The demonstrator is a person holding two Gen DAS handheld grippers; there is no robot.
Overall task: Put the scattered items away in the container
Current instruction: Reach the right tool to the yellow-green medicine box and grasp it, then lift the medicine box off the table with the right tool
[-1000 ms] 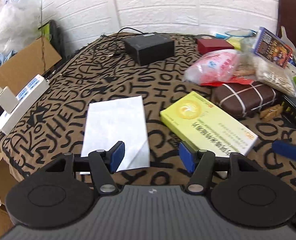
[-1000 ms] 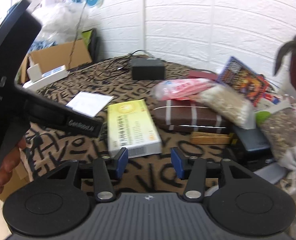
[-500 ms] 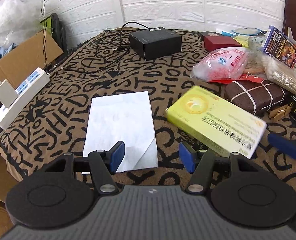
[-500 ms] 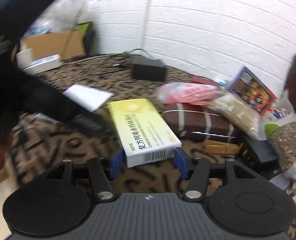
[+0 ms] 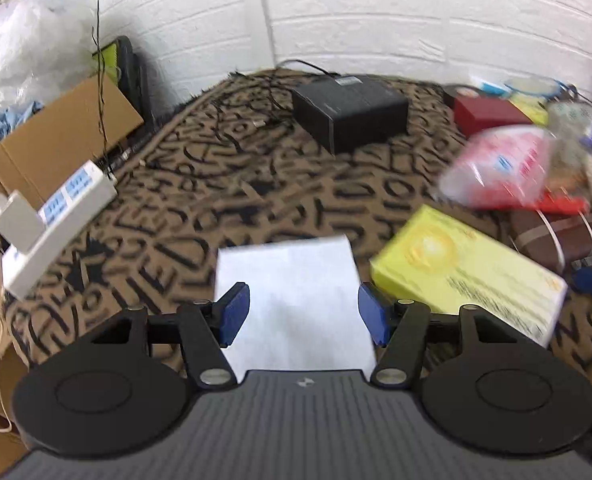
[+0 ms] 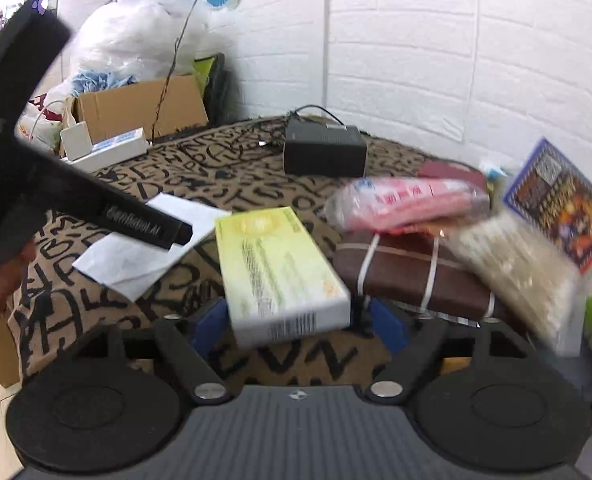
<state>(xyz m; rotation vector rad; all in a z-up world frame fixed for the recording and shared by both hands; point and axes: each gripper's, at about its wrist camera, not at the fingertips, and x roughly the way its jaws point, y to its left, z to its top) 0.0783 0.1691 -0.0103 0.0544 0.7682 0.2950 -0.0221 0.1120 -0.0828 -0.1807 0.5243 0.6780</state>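
my right tool (image 6: 300, 322) has its blue pads spread to either side of the yellow medicine box (image 6: 277, 268); whether they press it yet i cannot tell. my left tool (image 5: 303, 316) is open over the white paper (image 5: 291, 300), gripping nothing. the box lies on the lettered cloth of the desk (image 5: 199, 208), just beside the paper. beyond are a pink packet (image 6: 408, 200), a brown tied parcel (image 6: 412, 276) and a black box (image 5: 350, 110). i see no container for certain, so i judge nothing is tidied yet and nearly all remains.
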